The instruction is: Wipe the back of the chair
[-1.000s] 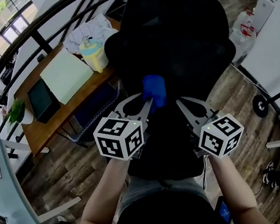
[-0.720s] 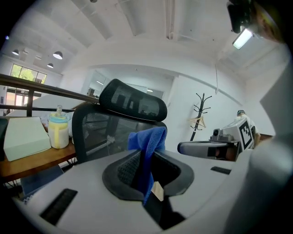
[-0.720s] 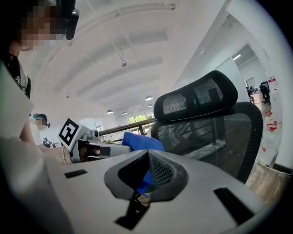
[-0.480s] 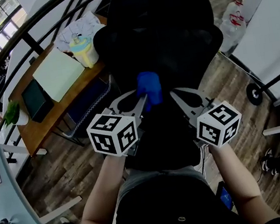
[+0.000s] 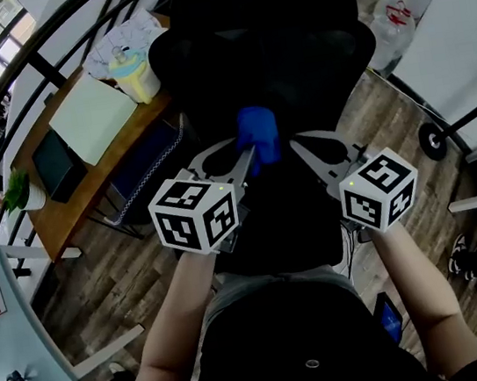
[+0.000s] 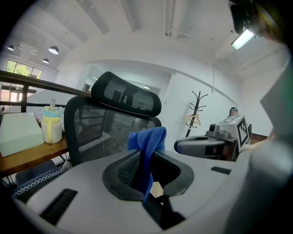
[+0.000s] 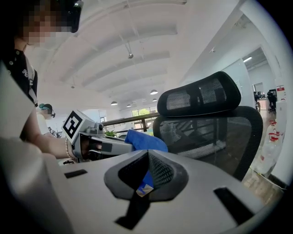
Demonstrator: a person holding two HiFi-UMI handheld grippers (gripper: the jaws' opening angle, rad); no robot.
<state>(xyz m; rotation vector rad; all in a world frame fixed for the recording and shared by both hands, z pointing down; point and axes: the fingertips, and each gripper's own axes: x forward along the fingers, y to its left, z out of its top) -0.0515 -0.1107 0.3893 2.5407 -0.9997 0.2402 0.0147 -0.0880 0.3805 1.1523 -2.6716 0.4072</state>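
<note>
On your left is a wooden desk (image 5: 65,215). A yellow bottle (image 5: 134,75), a pale green board (image 5: 90,118) and a flat black thing (image 5: 59,163) sit on it. A small potted plant (image 5: 21,191) is close by.

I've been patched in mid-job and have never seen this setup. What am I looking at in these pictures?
There is no robot here: a person holds a pair of tongs in each hand. The top-down picture comes from a camera on the person's head. The other two come from cameras riding on each pair of tongs. The left tongs pinch a blue cloth. The right tongs are closed beside it. Ahead stands a black mesh chair, and a wooden desk is on the left.
</note>
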